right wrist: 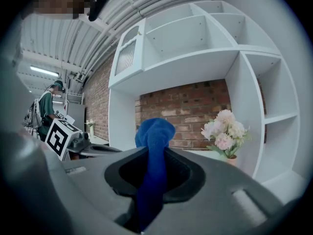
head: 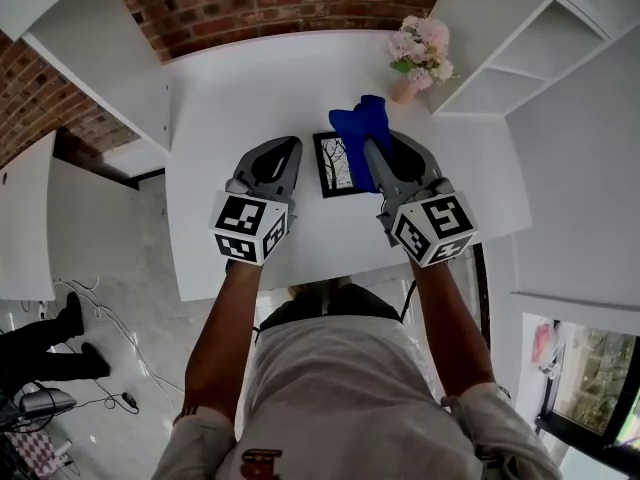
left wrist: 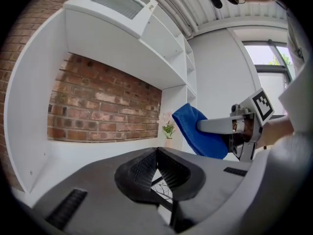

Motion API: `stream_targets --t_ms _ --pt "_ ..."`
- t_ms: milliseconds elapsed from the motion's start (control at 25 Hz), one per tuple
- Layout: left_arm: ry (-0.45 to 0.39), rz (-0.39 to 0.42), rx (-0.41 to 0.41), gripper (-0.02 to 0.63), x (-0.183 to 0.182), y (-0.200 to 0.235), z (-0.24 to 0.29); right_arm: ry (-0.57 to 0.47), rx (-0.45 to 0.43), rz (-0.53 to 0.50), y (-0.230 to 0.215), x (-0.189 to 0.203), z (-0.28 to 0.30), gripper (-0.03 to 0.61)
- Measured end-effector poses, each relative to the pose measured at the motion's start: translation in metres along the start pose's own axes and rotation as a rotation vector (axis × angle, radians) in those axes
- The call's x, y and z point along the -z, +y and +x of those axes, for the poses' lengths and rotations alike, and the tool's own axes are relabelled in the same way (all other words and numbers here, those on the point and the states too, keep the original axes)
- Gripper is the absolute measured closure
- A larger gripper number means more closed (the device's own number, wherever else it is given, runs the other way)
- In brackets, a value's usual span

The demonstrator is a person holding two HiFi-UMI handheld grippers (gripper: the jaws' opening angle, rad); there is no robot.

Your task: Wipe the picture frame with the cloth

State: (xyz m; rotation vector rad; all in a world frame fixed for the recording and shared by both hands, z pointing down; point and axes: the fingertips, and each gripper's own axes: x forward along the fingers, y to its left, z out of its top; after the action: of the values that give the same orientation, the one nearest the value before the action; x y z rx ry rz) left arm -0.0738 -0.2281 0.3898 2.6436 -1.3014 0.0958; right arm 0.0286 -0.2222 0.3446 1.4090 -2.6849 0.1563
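Fingers on your right gripper (head: 374,156) pinch the blue cloth (head: 362,120) over the picture frame (head: 335,164); your left gripper (head: 287,148) is pressed together, empty. Wiping looks barely started.

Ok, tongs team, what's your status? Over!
Left tongs shut, empty. Right tongs shut on the blue cloth. Picture frame lies on the table between them. Flowers stand well back, nothing in the way.

No readable text, labels or numbers anywhere.
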Motion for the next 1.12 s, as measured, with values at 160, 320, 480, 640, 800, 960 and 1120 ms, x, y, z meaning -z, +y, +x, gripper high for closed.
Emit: stream_targets --t_ms 160,320,480,640,800,960,1120 --pt "0.062 -0.028 0.000 0.614 0.016 0.003 0.012 0.035 -0.008 0.013 -0.004 0.013 0.013 0.505" --pt "0.152 -0.059 -0.011 0.613 0.034 0.004 0.026 0.092 -0.024 0.037 -0.010 0.030 0.028 0.505" --pt "0.247 -0.102 -0.017 0.606 0.053 0.005 0.036 0.149 -0.038 0.048 -0.014 0.045 0.041 0.504" --pt "0.313 -0.127 -0.021 0.576 0.068 0.006 0.046 0.205 -0.048 0.051 -0.020 0.062 0.050 0.505" --pt "0.381 -0.141 -0.038 0.538 0.084 0.011 0.053 0.260 -0.046 0.061 -0.025 0.079 0.058 0.505" --pt "0.454 -0.165 -0.049 0.509 0.103 0.016 0.060 0.332 -0.049 0.064 -0.027 0.098 0.067 0.505" --pt "0.514 -0.180 -0.036 0.476 0.119 0.016 0.067 0.398 -0.057 0.073 -0.027 0.116 0.074 0.503"
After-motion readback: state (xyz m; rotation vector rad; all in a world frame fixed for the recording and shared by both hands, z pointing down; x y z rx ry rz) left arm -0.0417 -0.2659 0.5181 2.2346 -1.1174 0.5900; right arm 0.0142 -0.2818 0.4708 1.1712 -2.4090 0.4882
